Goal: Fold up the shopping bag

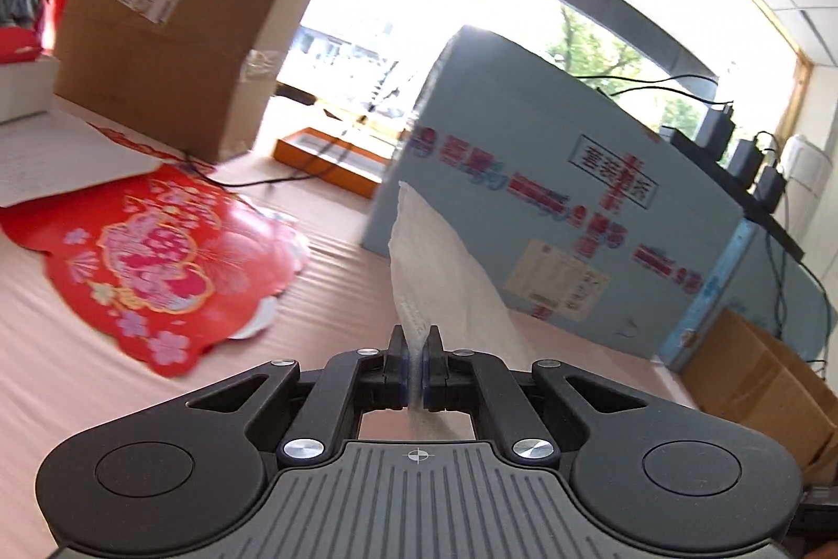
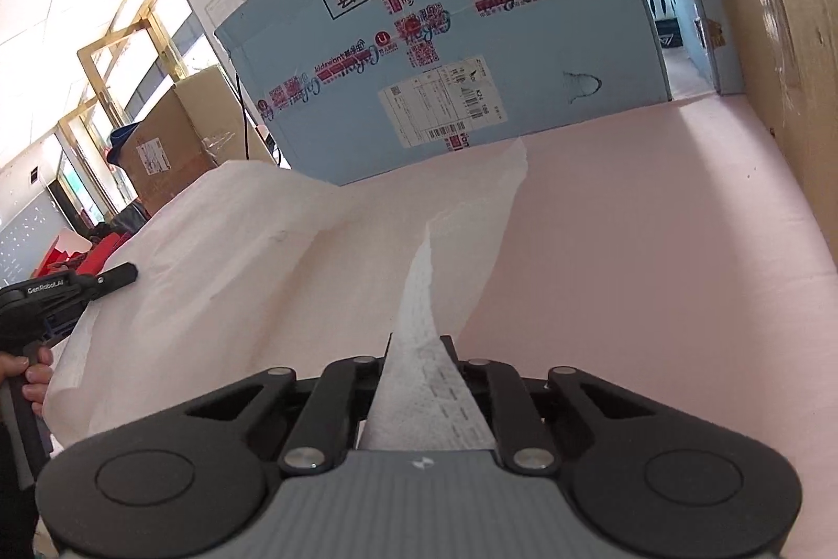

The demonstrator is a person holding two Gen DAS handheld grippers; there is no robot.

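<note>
The white shopping bag [image 2: 235,255] lies spread over the pink table, its left side lifted. In the left wrist view my left gripper [image 1: 416,339] is shut on an edge of the bag [image 1: 434,265], which stands up from between the blue pads as a thin sheet. In the right wrist view my right gripper [image 2: 419,344] is shut on another edge, and a strip of fabric rises from the jaws and drapes back over them. The left gripper [image 2: 68,292] shows at the far left of that view, held by a hand [image 2: 31,375], at the bag's lifted side.
A large light-blue carton [image 2: 445,51] stands just beyond the bag. A brown cardboard box [image 1: 173,45] and a red paper decoration [image 1: 157,255] lie to the left. Another brown box [image 2: 796,87] walls the right side. Bare pink table [image 2: 654,271] lies right of the bag.
</note>
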